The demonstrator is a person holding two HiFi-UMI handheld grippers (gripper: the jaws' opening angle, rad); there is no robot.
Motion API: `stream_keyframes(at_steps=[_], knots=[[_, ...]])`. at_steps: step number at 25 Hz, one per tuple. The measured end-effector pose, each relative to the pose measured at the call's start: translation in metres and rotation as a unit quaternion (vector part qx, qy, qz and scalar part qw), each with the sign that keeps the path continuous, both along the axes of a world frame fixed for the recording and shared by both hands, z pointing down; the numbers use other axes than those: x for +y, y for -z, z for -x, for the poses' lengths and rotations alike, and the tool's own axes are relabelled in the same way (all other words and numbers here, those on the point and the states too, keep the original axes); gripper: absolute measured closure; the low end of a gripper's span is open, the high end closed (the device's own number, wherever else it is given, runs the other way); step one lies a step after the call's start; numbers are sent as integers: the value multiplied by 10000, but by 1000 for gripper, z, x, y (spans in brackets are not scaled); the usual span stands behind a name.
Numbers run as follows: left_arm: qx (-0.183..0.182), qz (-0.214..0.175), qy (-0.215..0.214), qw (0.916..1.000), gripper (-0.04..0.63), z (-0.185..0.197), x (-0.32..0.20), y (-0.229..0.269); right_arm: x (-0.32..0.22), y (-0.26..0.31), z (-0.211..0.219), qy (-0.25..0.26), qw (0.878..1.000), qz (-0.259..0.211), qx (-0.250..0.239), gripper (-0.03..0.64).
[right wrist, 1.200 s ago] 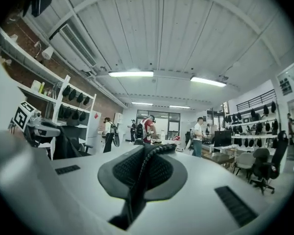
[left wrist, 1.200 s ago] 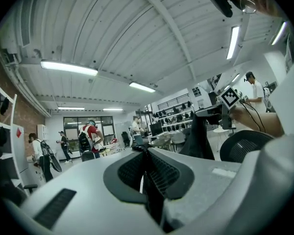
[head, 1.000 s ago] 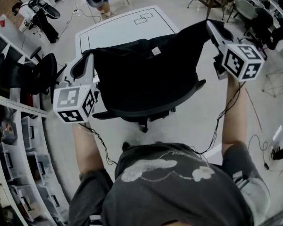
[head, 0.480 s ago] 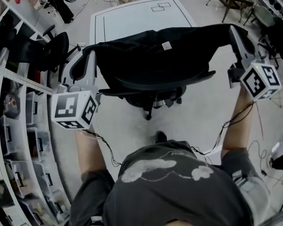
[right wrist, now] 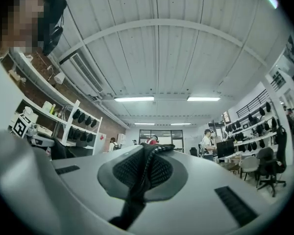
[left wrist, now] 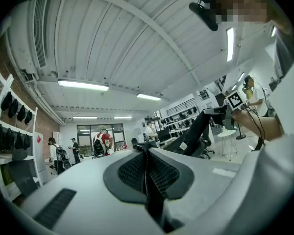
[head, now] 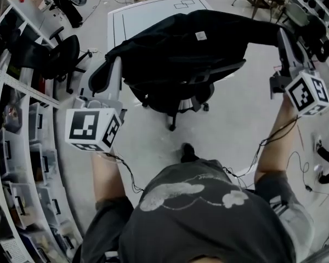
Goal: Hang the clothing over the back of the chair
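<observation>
The black clothing (head: 175, 48) is spread out in the air above the chair (head: 178, 95). It is stretched wide between the two grippers, with its white tag (head: 200, 35) facing up.

The left gripper (head: 115, 63) sits to the left of the chair. Its jaws are pressed together on a thin fold of cloth at that end. The left gripper view shows the dark fabric pinched between the meshed pads (left wrist: 131, 172) and running out past the tips.

The right gripper (head: 280, 33) is out to the right of the chair. Its jaws are likewise closed tight on the other end, with a dark strip of cloth caught between them.

The chair's curved back rim (head: 219, 73) shows just under the near edge of the clothing. From the head view it is hard to say whether the fabric touches the rim or hangs just above it.

The chair's wheeled base (head: 172, 116) stands on the pale floor (head: 236, 130). A white table (head: 148, 15) lies beyond the chair, and shelves (head: 22, 147) line the room well to the chair's left.
</observation>
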State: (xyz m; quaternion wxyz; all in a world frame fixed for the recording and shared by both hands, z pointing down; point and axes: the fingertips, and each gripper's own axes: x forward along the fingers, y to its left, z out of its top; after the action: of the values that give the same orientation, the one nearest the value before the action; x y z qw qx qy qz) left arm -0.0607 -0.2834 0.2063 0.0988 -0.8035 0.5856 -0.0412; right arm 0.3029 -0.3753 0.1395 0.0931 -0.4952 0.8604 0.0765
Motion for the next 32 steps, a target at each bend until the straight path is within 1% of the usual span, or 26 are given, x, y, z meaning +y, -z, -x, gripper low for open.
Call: stream_keyframes(at_steps=[3, 7, 11, 18, 27, 32], knots=[[14, -59, -77, 10000, 591, -3, 28, -1, 34, -4, -9, -136, 9999, 10, -95, 624], [84, -99, -182, 9997, 591, -8, 60, -2, 76, -6, -15, -237, 9997, -10, -84, 624], [150, -57, -206, 9997, 591, -10, 89, -10, 112, -16, -16, -277, 9996, 62, -15, 624], [237, 96, -368, 9990, 591, -9, 138, -23, 165, -35, -28, -526, 9981, 262, -199, 624], [392, 308, -454, 9977, 591, -7, 177, -49, 207, -67, -32, -709, 9957, 500, -325, 624], [467, 502, -503, 9964, 591, -9, 192, -77, 219, -96, -31, -773, 9944, 675, -252, 623]])
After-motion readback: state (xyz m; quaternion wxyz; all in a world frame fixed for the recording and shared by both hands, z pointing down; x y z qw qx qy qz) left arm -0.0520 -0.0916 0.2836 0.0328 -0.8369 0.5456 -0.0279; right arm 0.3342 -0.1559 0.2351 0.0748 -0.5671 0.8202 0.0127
